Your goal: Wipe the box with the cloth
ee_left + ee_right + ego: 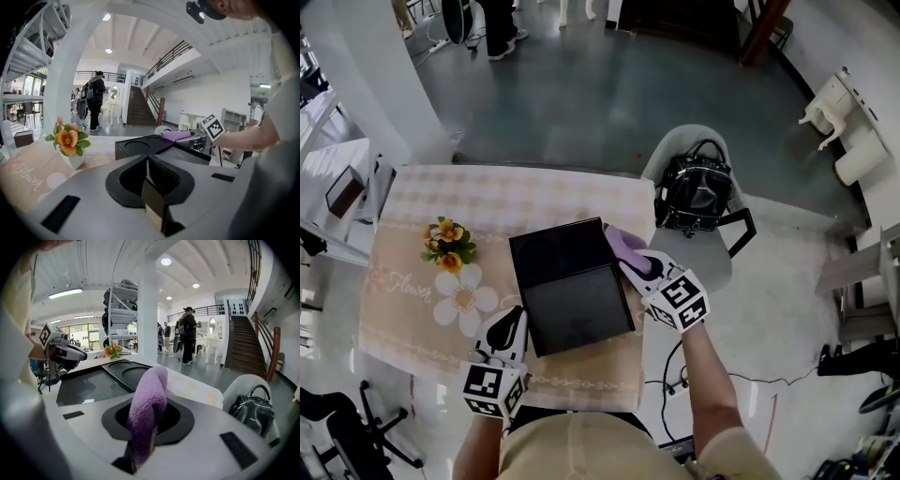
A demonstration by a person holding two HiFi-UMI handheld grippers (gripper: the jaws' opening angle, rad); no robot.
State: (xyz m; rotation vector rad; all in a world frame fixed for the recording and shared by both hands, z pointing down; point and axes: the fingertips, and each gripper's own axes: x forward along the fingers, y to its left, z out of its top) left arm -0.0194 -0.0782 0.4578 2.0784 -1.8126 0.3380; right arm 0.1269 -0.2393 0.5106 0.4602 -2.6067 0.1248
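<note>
Cloth [149,404] gripped by R gripper [642,265] at box [572,286]; L gripper [514,321] clenched, per its view.

flat rectangular box [572,286]: glossy black
fluffy cloth [147,413]: lilac
fabric tablecloth [398,314]: peach, white checks, white flower print
small posy [447,242]: orange, green

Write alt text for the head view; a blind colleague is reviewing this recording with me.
Seen from above, the right hand-held gripper holds a purple cloth at the far right corner of a black box on a table. The left hand-held gripper, shut and empty, is beside the box's near left corner; a bunch of flowers stands further left.
</note>
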